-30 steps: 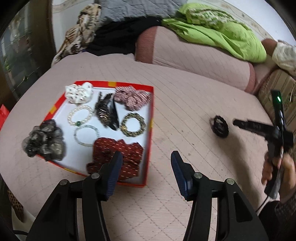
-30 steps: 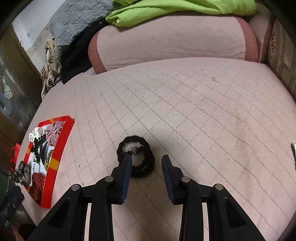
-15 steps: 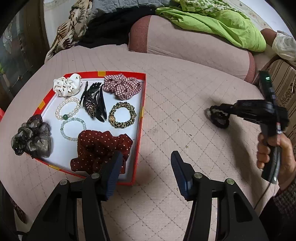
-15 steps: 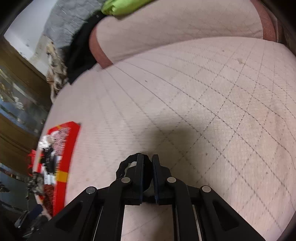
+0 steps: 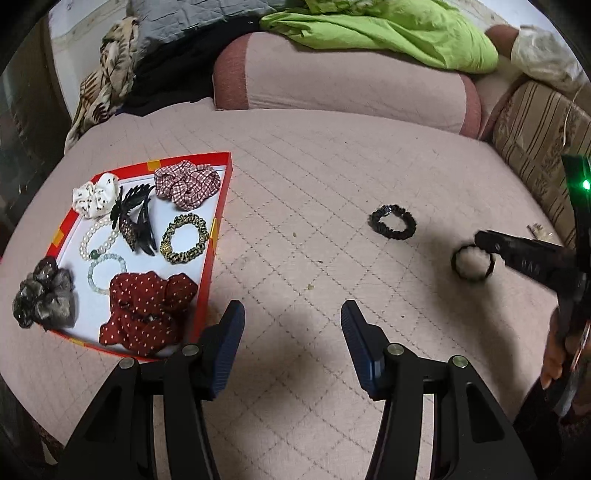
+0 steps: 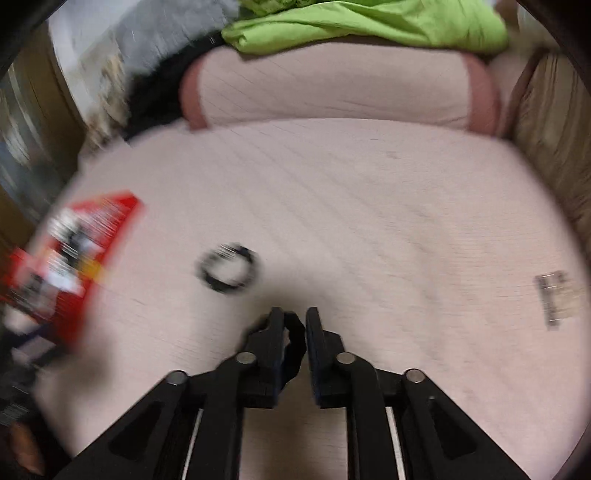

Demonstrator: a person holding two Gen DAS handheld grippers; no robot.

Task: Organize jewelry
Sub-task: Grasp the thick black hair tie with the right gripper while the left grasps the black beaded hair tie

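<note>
A red tray [image 5: 218,206] on the pink bed holds several scrunchies, bead bracelets and a black claw clip. My left gripper [image 5: 292,310] hovers open and empty over the bed, just right of the tray. A black scrunchie [image 5: 393,222] lies alone on the quilt; the blurred right wrist view also has this black scrunchie [image 6: 227,267]. My right gripper [image 6: 295,314] has a black hair tie [image 6: 293,343] between its narrow jaws, which are opening. In the left wrist view that hair tie [image 5: 471,262], with a white middle, hangs at the right gripper [image 5: 484,238].
A pink bolster [image 5: 343,85] with a green cloth [image 5: 388,33] over it lies across the back. A striped cushion [image 5: 535,144] borders the right side. A small metal item [image 6: 554,299] lies on the quilt at the right. A hand [image 5: 557,354] grips the right tool.
The right gripper closed on the black hair tie and carried it rightward off its spot, leaving a black scrunchie alone on the bed. The left gripper shifted right, away from the tray.
</note>
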